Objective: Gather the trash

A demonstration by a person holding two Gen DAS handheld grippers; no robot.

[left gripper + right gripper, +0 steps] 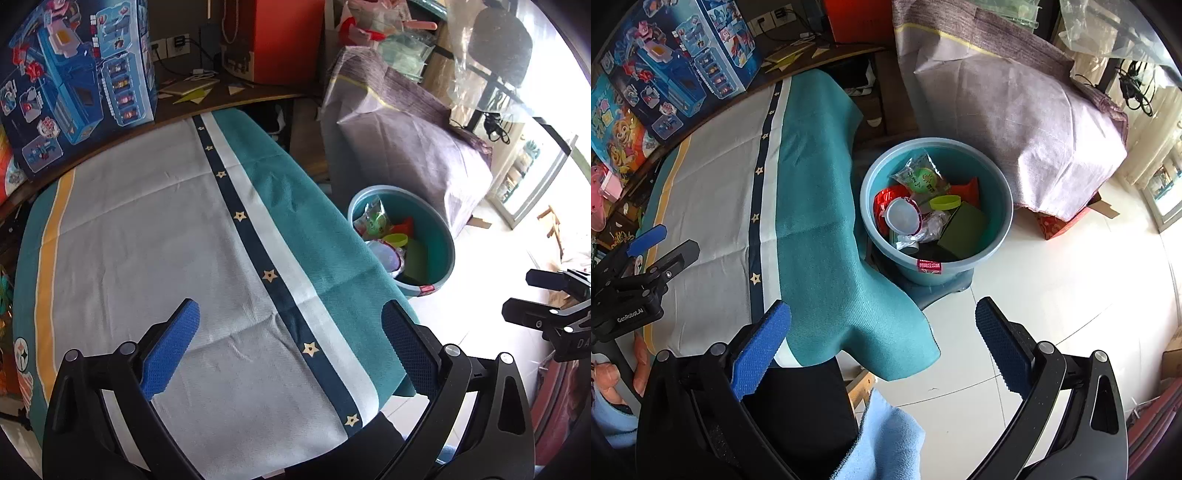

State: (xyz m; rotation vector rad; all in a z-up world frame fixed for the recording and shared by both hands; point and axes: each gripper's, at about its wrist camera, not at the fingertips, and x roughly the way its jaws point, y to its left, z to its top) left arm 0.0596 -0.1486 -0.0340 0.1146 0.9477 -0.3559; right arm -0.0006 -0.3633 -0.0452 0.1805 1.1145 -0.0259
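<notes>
Both grippers, left (290, 345) and right (882, 347), have their jaws spread wide and hold nothing. Trash (925, 206) lies in the blue bin (871, 221) on the floor, just beside the table's right edge (820, 206).

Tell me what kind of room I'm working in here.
Probably a lived-in room at home, used partly for storage: a table under a teal and grey tablecloth, boxed children's toys stacked behind it, and a blue trash bin with wrappers on the tiled floor.
</notes>
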